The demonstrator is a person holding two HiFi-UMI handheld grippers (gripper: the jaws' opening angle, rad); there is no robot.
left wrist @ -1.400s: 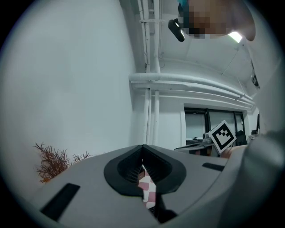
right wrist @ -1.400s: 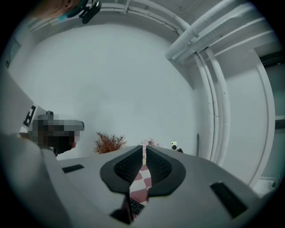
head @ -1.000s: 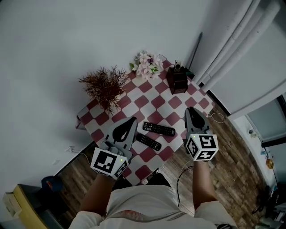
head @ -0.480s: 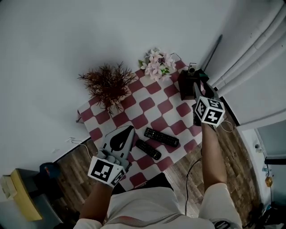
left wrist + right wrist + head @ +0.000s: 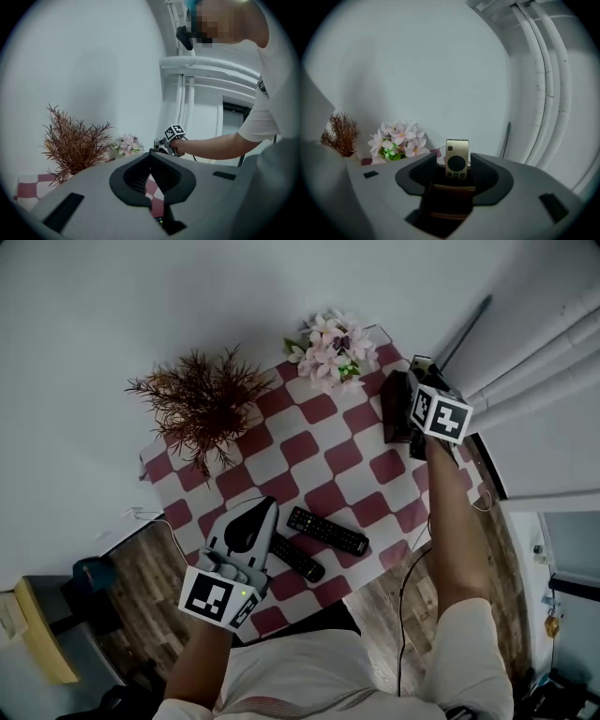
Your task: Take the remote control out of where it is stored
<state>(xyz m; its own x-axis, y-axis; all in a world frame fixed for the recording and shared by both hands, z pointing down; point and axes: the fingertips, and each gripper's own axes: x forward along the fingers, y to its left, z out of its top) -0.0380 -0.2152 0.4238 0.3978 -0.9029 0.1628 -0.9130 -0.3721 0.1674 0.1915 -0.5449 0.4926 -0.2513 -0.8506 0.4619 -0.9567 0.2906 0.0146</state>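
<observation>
Repositioning of the right gripper [image 5: 453, 162] is the main change. One second ago it hung over the near right edge of the table covered in a red-and-white checked cloth [image 5: 319, 442]. It now sits at the table's far right corner, lined up with the dark brown wooden holder box [image 5: 452, 188]. Its jaws have just been opening and now stand wide apart.

The small gold rectangular remote control with a round black pad [image 5: 457, 158] stands upright in the holder, still stored. In the right gripper view it is framed in the gap between the two jaws, with clear space on either side. No pad presses on it. Whether it sits between the pads or just beyond the tips cannot be told.

The left gripper [image 5: 150, 154] has sunk a little towards the table's near left part. Its jaw tips meet and it carries nothing. It sits just beside two long black remote controls, one [image 5: 327, 531] and the other [image 5: 298, 559], lying flat on the cloth.

A dried reddish-brown plant [image 5: 197, 404] and a bunch of pink artificial flowers [image 5: 333, 343] stand at the back of the table, apart from the holder.

Status: approach appears complete; the grasp is not yet made. The next step likely calls for closing on the remote's upper part, then lifting it straight up out of the holder. A skewed pull could tip the holder.
</observation>
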